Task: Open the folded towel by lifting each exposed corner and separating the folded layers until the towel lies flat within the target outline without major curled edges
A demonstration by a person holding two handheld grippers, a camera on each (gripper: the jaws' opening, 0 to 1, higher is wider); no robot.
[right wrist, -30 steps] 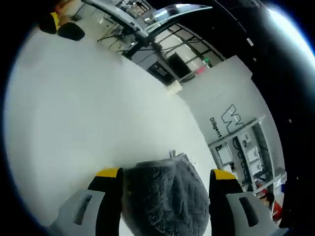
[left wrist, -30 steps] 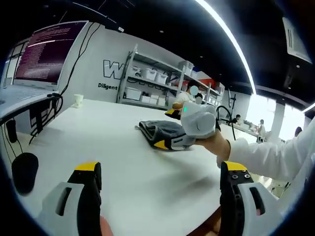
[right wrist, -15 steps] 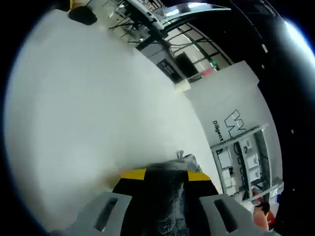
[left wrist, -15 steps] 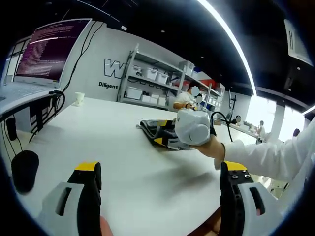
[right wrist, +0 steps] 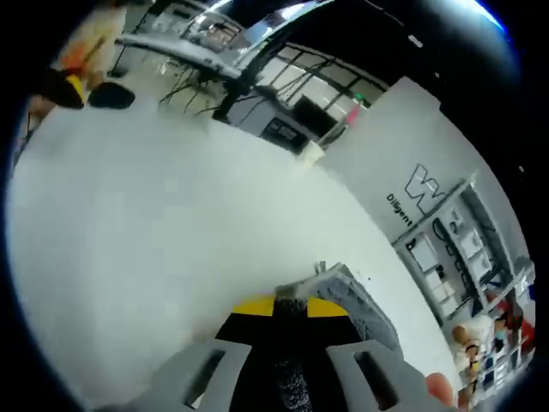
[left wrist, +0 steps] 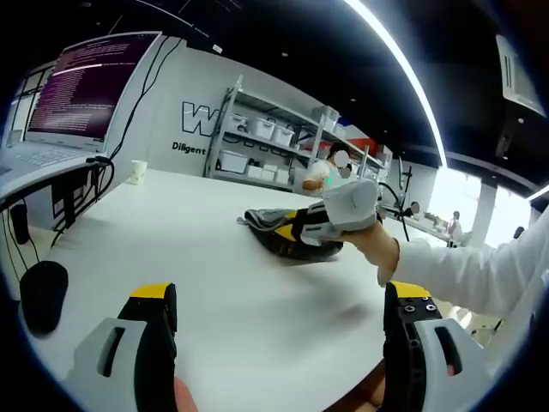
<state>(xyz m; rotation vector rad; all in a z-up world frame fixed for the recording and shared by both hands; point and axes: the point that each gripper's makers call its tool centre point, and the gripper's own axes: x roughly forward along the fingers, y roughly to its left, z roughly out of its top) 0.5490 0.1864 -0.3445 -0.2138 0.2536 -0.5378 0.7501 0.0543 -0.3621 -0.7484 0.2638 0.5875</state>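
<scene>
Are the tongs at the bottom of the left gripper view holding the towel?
No, the left tongs gape open over bare table, and the towel lies farther off.

The left gripper view looks from low over the near edge of the white bench [left wrist: 171, 249], well back from the grey towel [left wrist: 273, 221], facing the shelving wall beyond it. The right gripper view sits right at the towel [right wrist: 352, 296], rolled, looking across the bench [right wrist: 154, 232]. Both views share the towel, the bench top and the lettered wall.
</scene>
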